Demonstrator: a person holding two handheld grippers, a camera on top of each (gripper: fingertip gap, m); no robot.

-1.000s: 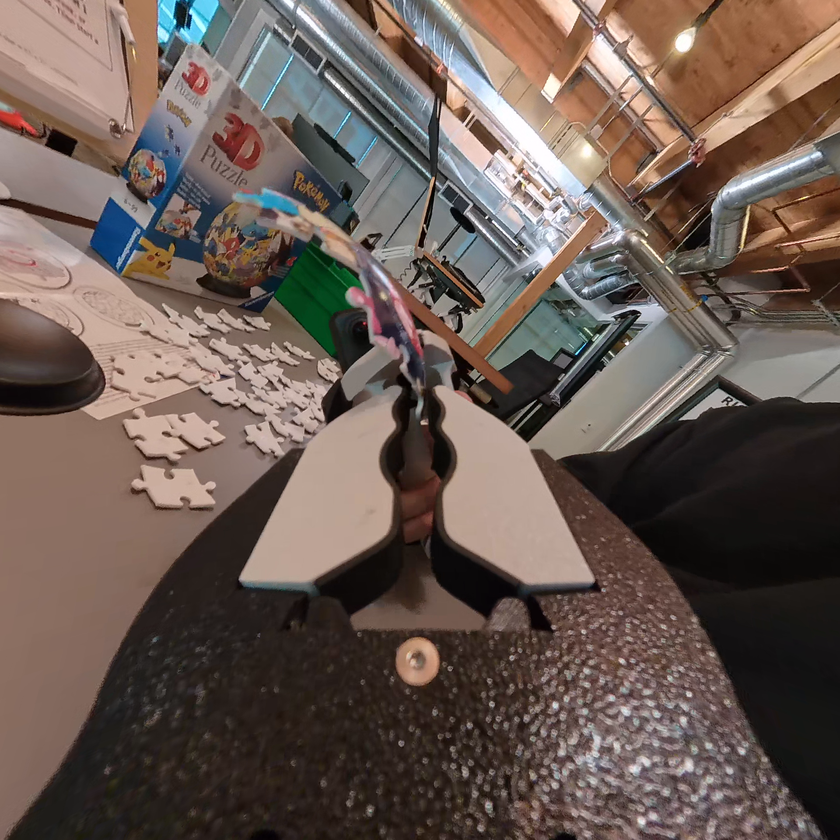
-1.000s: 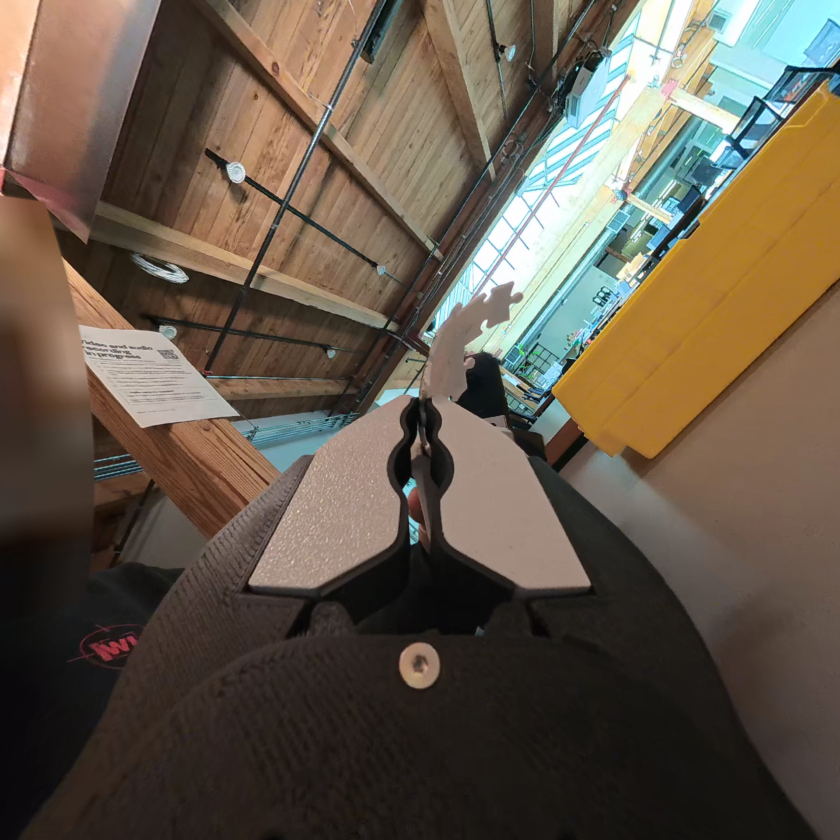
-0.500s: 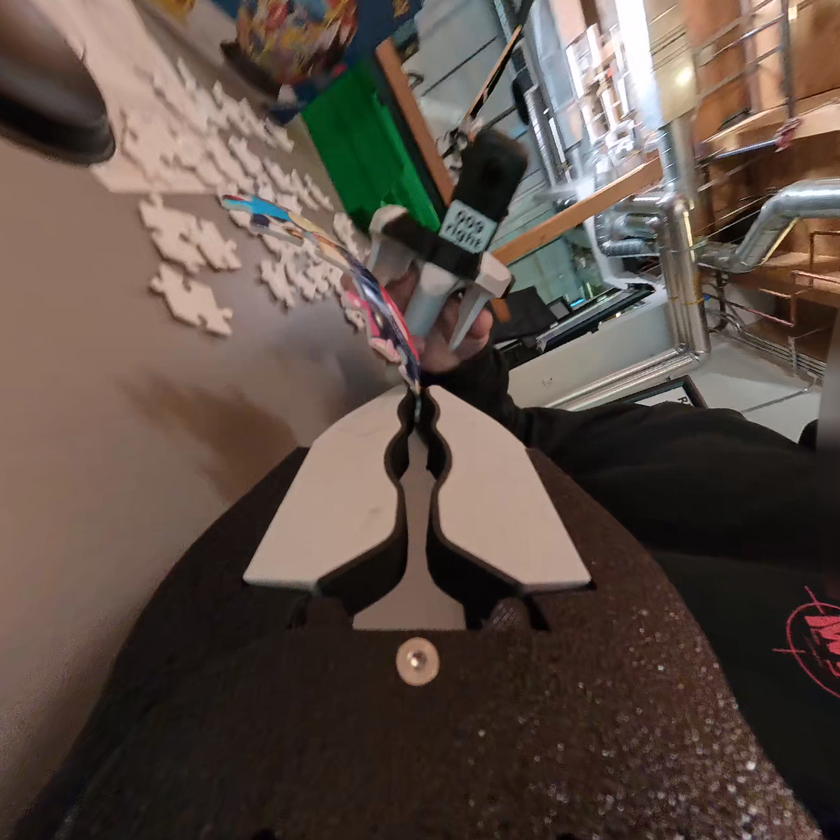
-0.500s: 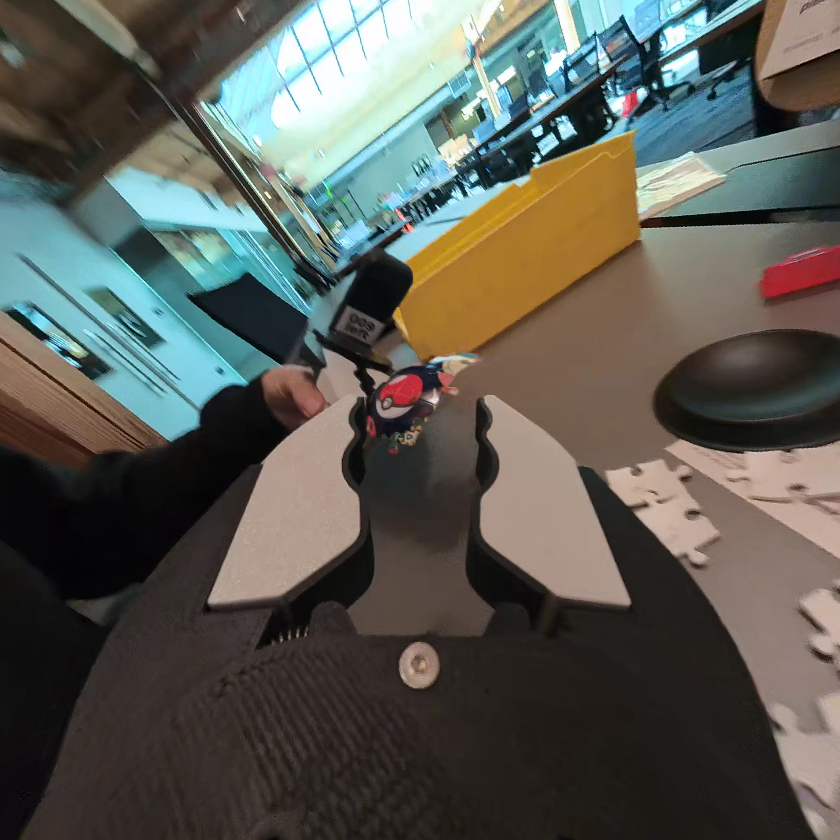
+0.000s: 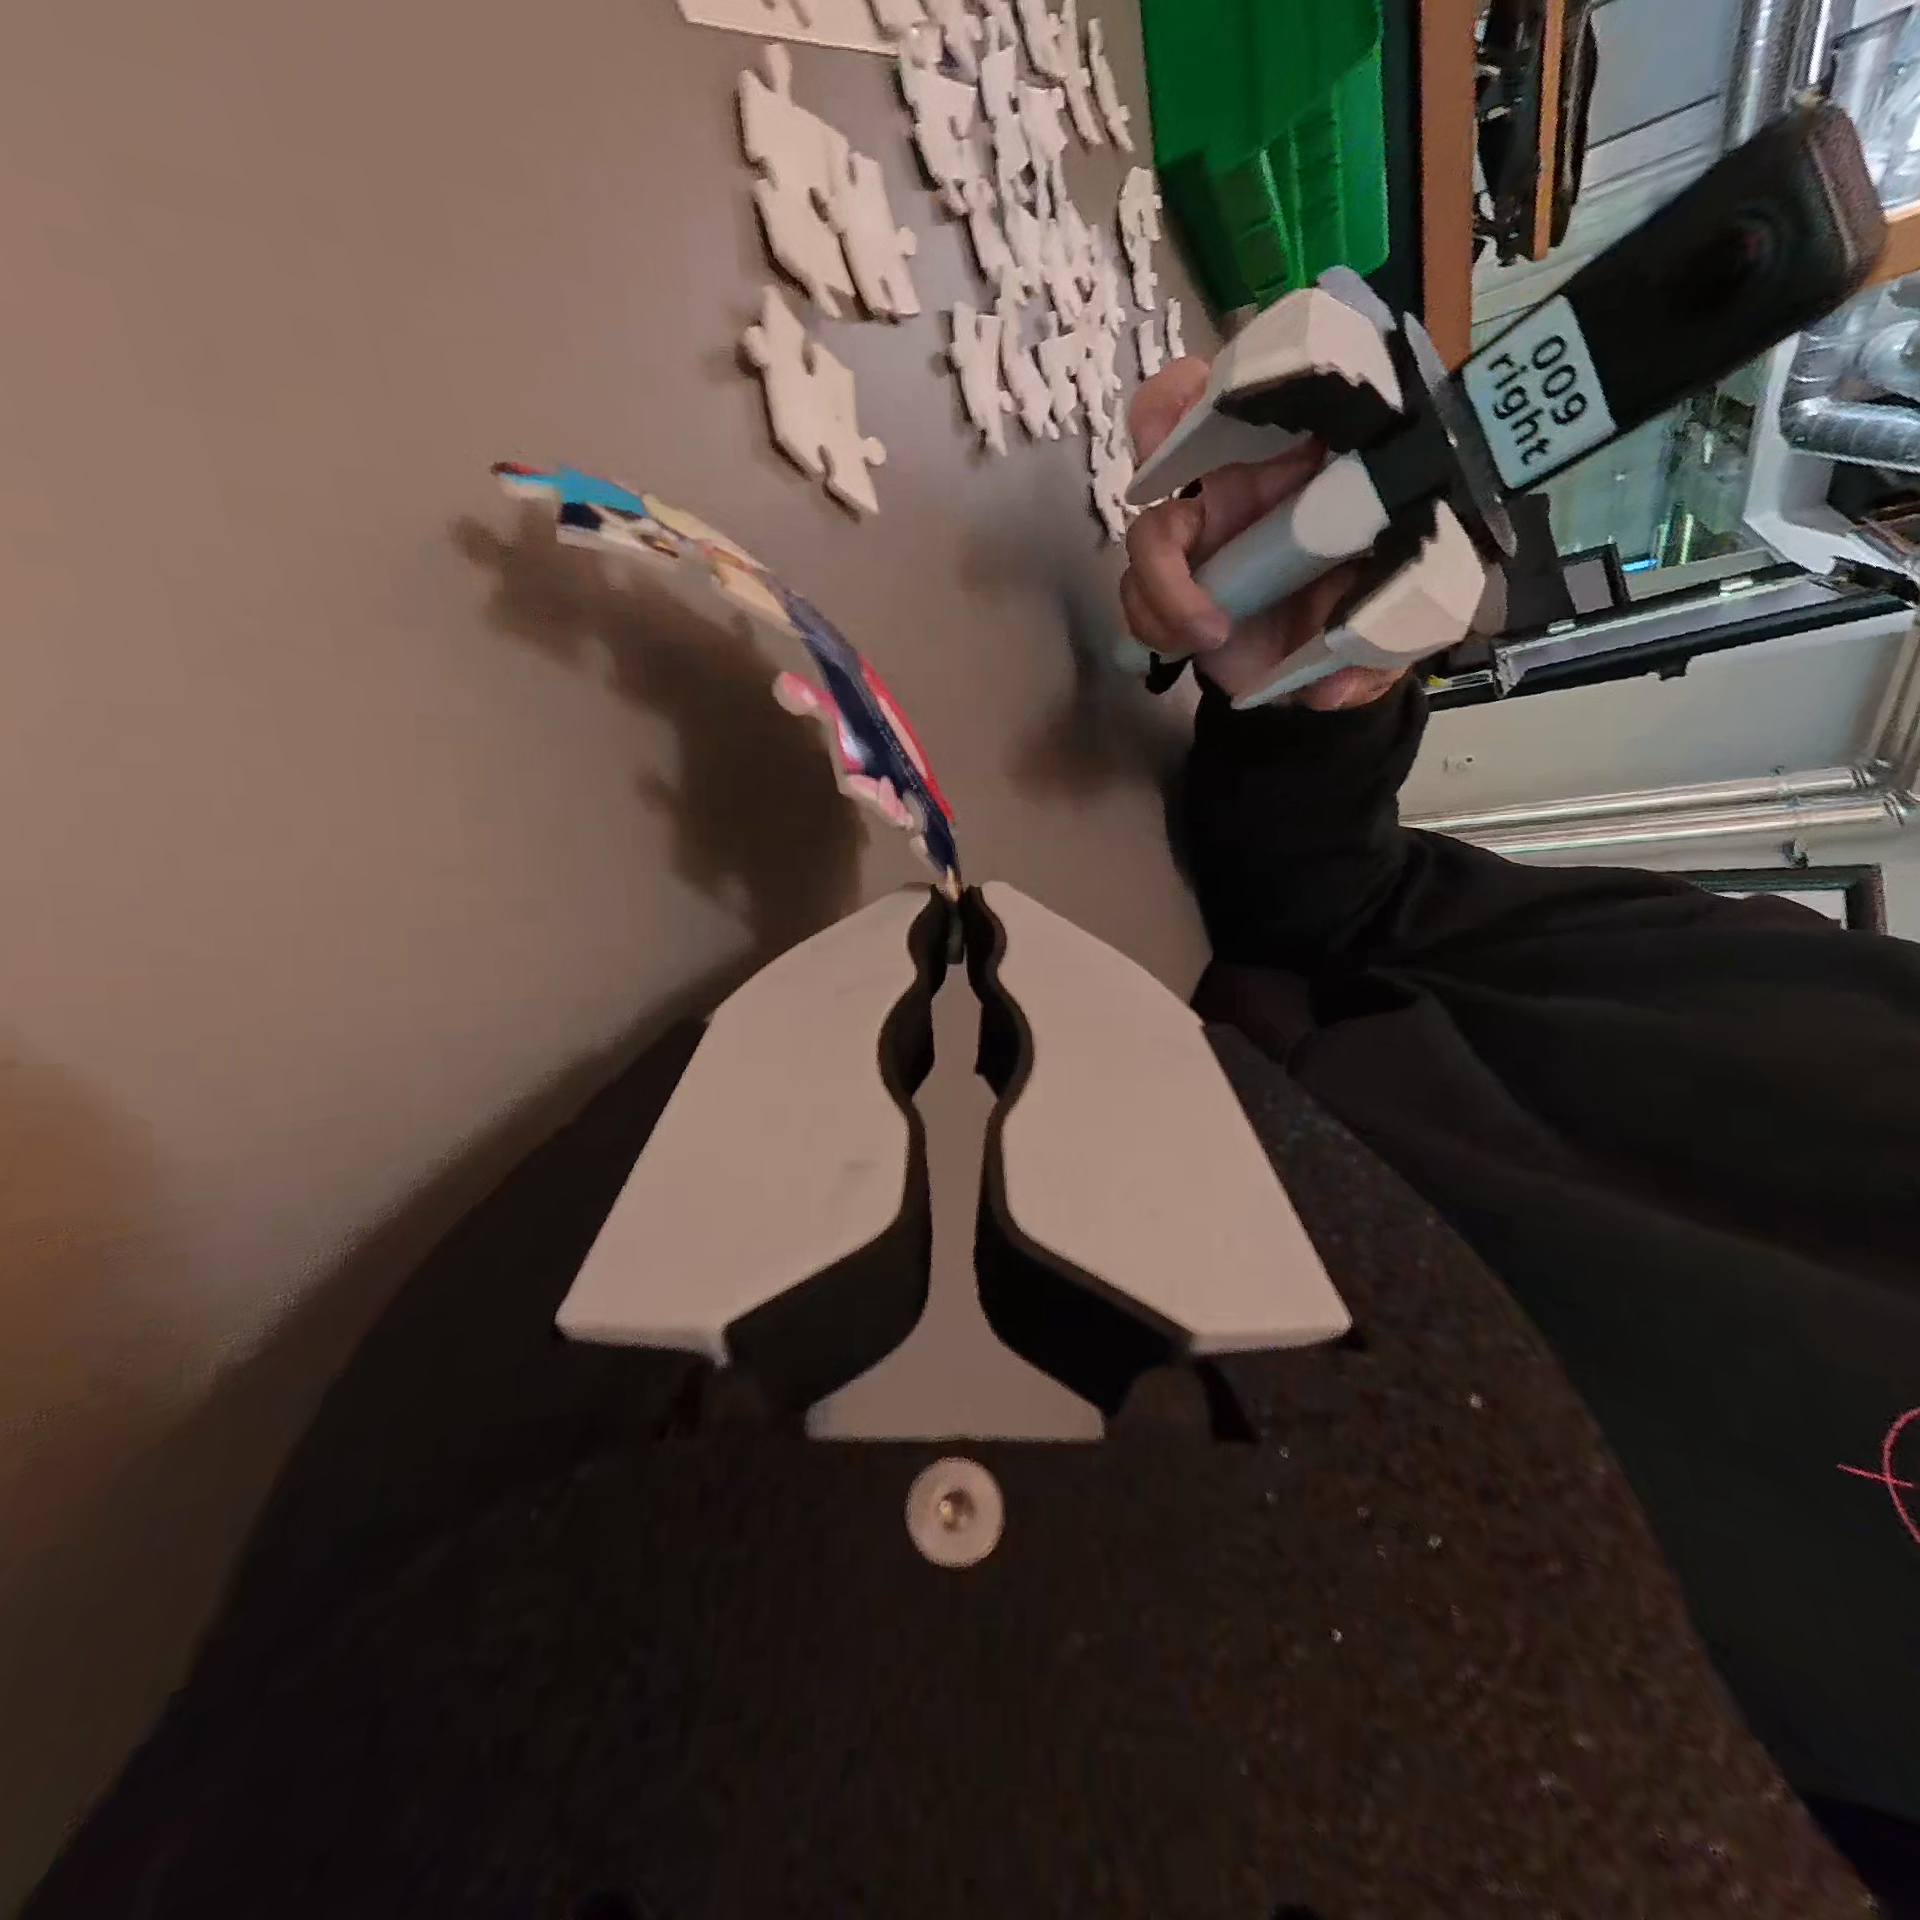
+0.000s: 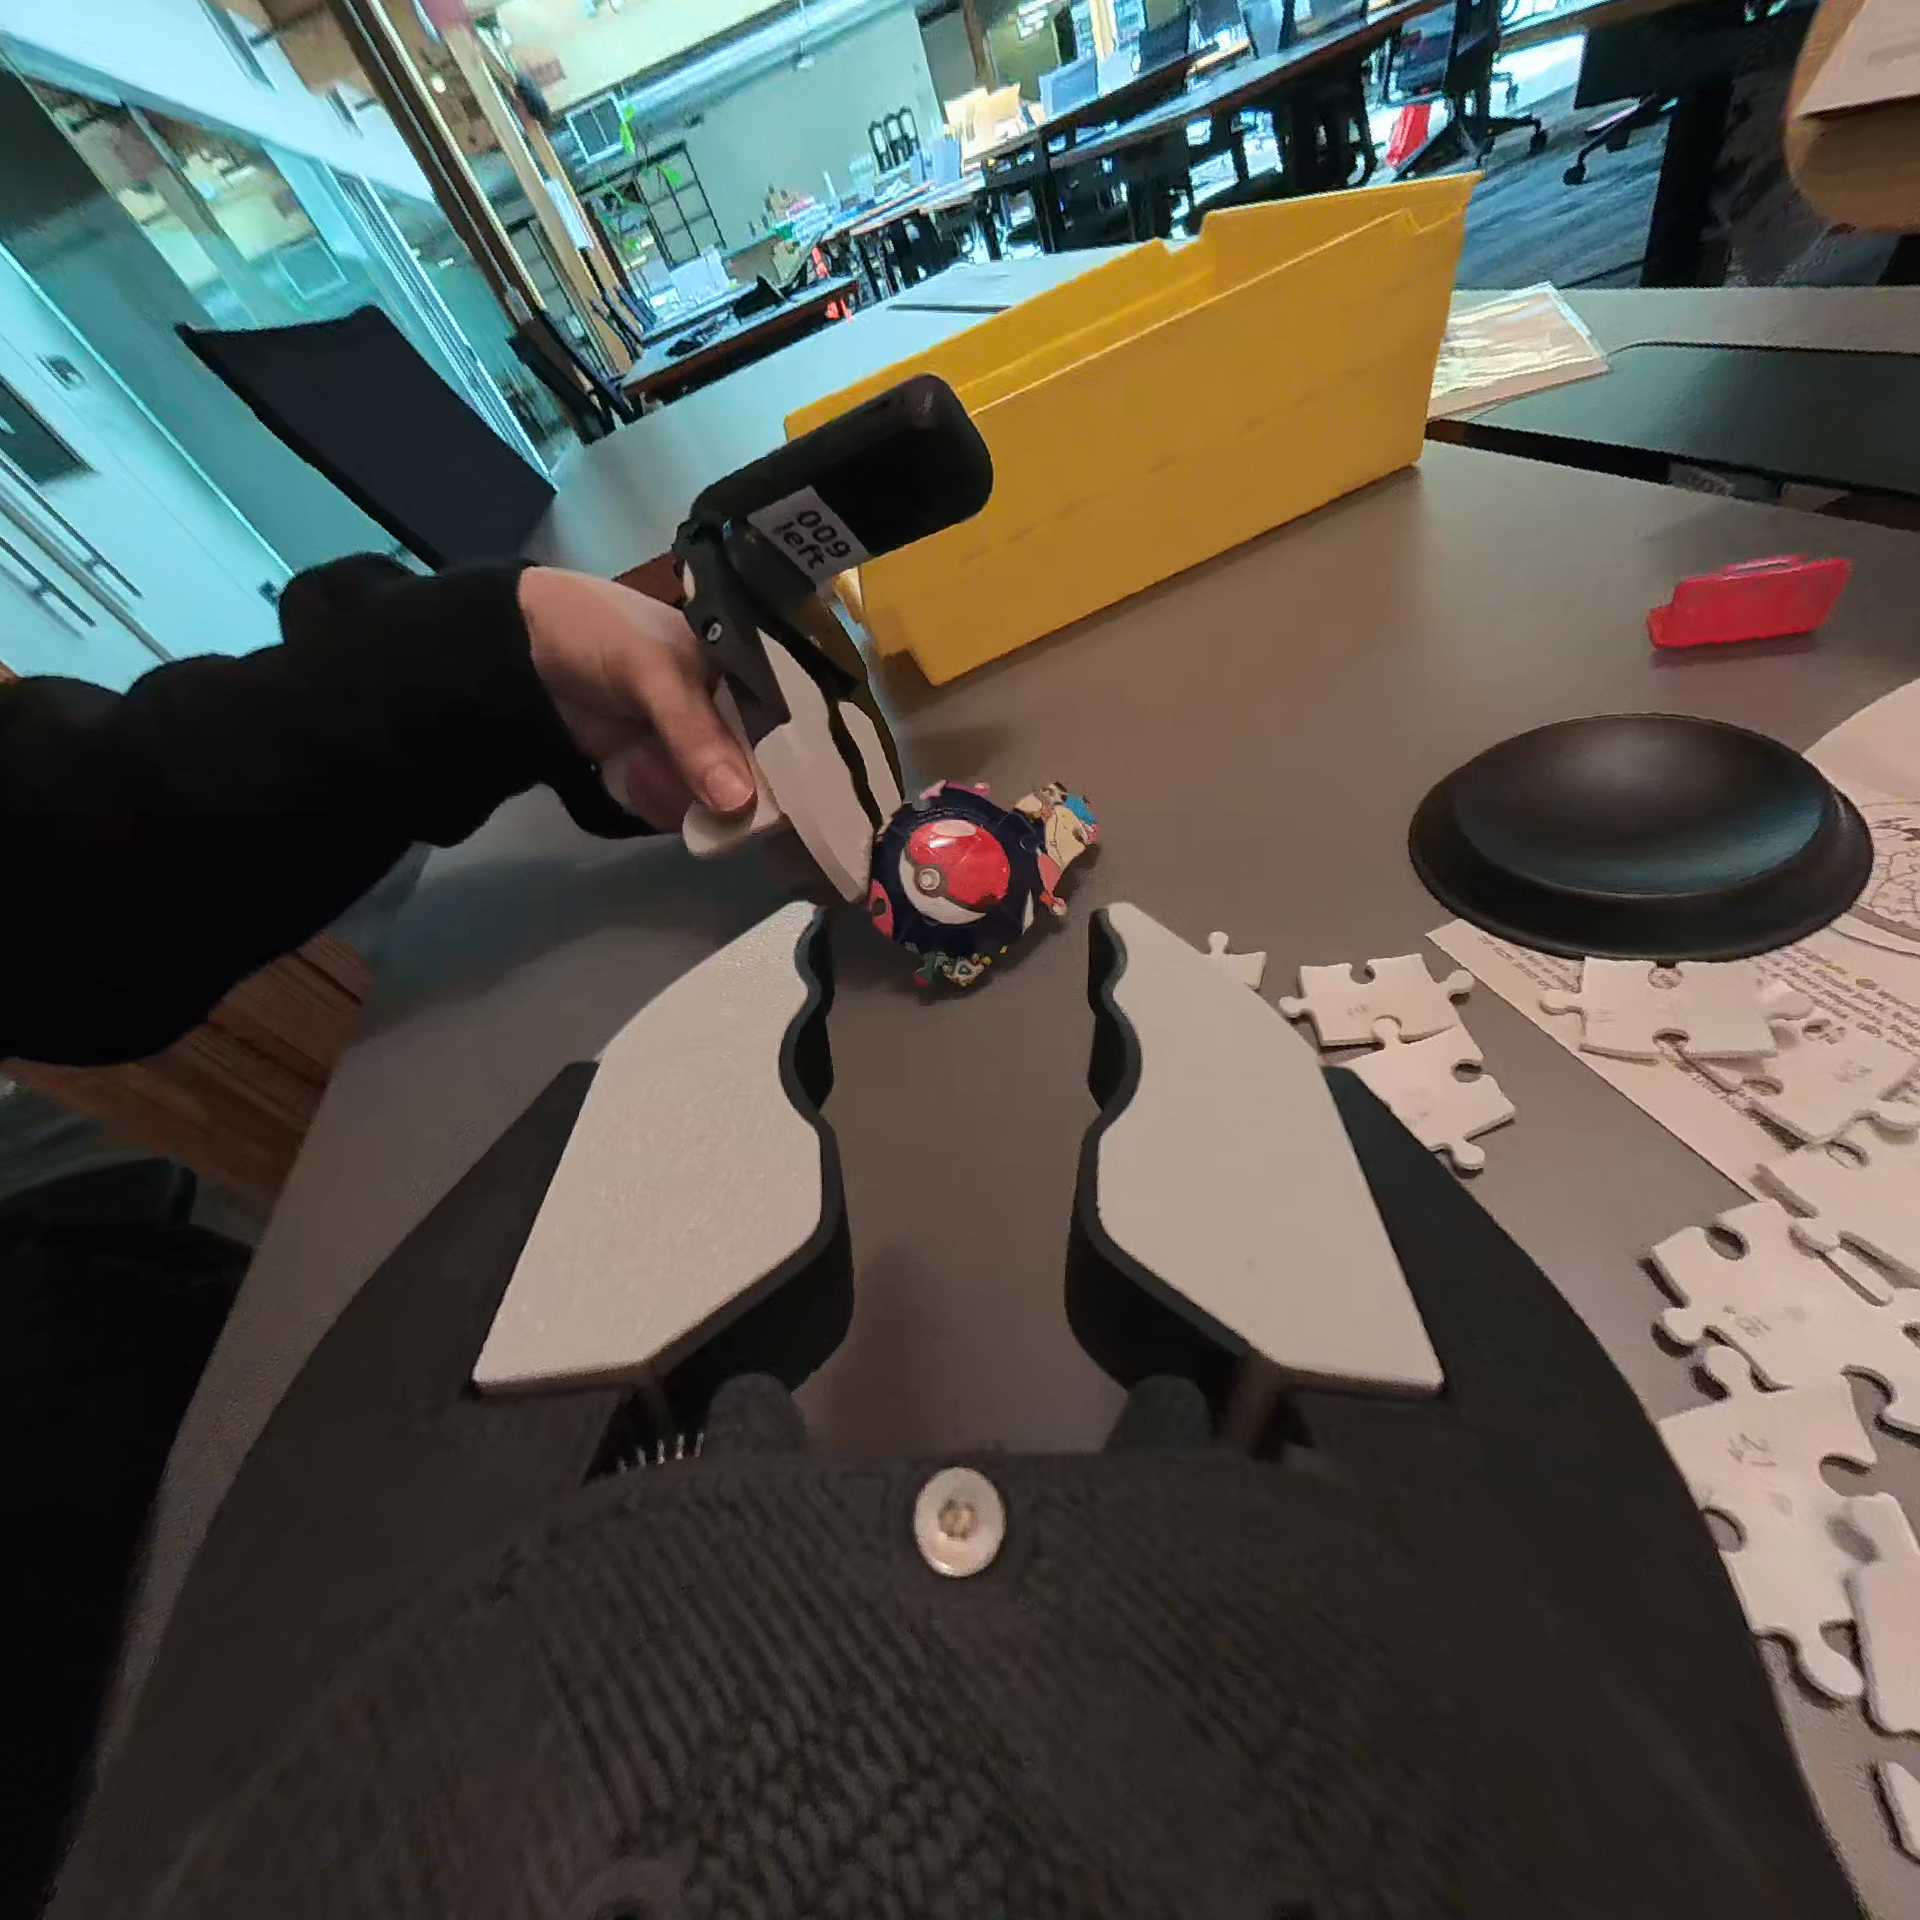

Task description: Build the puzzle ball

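Note:
My left gripper (image 5: 951, 896) is shut on the lower edge of a curved, colourful section of joined puzzle pieces (image 5: 831, 665), which arches up and to the left above the grey table (image 5: 312, 520). In the right wrist view the same section (image 6: 951, 883) shows a red and white ball picture, with the left gripper (image 6: 860, 883) pinching its left edge just above the table. My right gripper (image 6: 961, 925) is open and empty, its fingers either side of the section and nearer the camera. It also shows in the left wrist view (image 5: 1184, 597), open.
Several loose white puzzle pieces (image 6: 1382, 1039) lie face down at the right, some on a printed sheet (image 6: 1818, 1101). A black dome stand (image 6: 1642, 831), a yellow bin (image 6: 1143, 416) and a red object (image 6: 1745, 613) stand beyond. More pieces (image 5: 821, 405) and a green bin (image 5: 1268, 135) show in the left wrist view. My right fingertips sit around 10 cm from my left ones.
My right gripper held a white piece up in the air; it has opened and is empty. Both grippers have tilted down toward the table. The left still holds the section.

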